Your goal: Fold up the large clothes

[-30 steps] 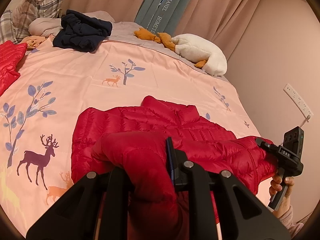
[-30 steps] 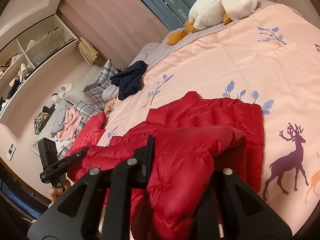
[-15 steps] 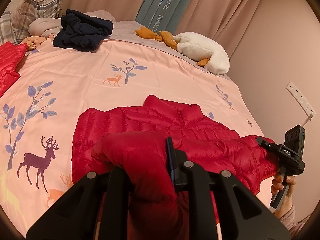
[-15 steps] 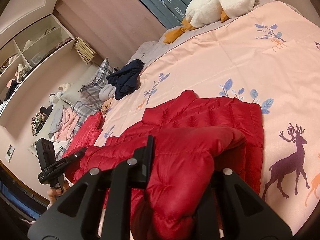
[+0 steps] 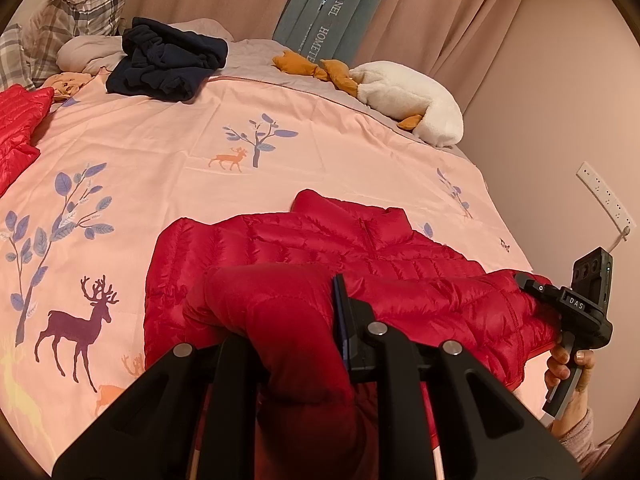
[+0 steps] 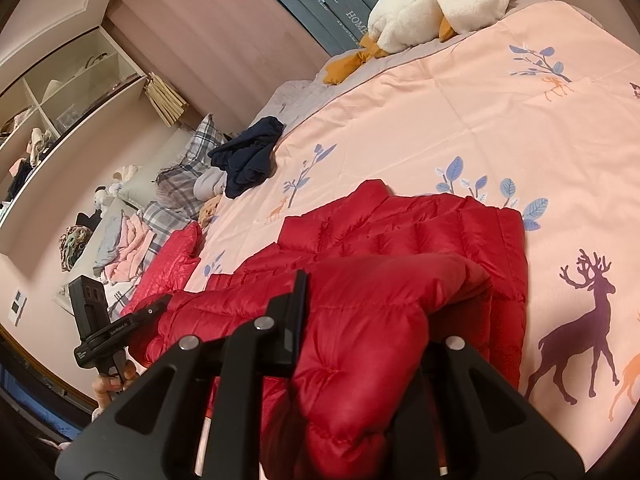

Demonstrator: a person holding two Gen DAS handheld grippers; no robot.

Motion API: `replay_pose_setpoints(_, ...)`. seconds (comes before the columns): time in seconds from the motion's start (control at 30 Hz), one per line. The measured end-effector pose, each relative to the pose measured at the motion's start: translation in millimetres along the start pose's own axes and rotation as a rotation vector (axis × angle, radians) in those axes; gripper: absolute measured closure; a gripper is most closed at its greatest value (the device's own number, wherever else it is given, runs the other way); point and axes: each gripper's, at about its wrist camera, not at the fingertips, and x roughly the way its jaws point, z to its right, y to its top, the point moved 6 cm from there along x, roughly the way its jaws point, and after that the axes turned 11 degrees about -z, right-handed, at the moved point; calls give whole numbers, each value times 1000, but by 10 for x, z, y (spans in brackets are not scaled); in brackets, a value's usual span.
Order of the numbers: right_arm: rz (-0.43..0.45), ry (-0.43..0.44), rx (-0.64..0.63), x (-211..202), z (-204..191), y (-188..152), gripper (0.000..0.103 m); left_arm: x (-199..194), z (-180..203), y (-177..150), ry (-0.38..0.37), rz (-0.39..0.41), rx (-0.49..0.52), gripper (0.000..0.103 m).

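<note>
A red puffer jacket [image 5: 320, 240] lies collar-away on the pink bed cover [image 5: 160, 160]. It also shows in the right wrist view [image 6: 400, 236]. My left gripper [image 5: 288, 320] is shut on a bunched fold of the jacket's near hem and holds it raised over the body. My right gripper [image 6: 360, 320] is shut on the hem's other end. Each gripper shows in the other's view, the right one at the jacket's right edge [image 5: 560, 300] and the left one at the left edge [image 6: 120, 324]. The fingertips are buried in fabric.
A navy garment [image 5: 168, 60], plaid pillows [image 5: 72, 20] and a white plush goose [image 5: 408, 100] lie at the bed's far end. A second red jacket [image 5: 20, 120] lies at the left. A wall [image 5: 560, 120] stands close on the right. Shelves [image 6: 60, 100] stand beyond the bed.
Both grippers have moved slightly forward with the raised hem, bringing it a little further over the jacket's body. Their hold is unchanged.
</note>
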Motion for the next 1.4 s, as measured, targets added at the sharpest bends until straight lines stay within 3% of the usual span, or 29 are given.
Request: replay_pose_setpoints(1.4,-21,-19,36,144,91,85,88,267,-102,109,25,-41,-24,86)
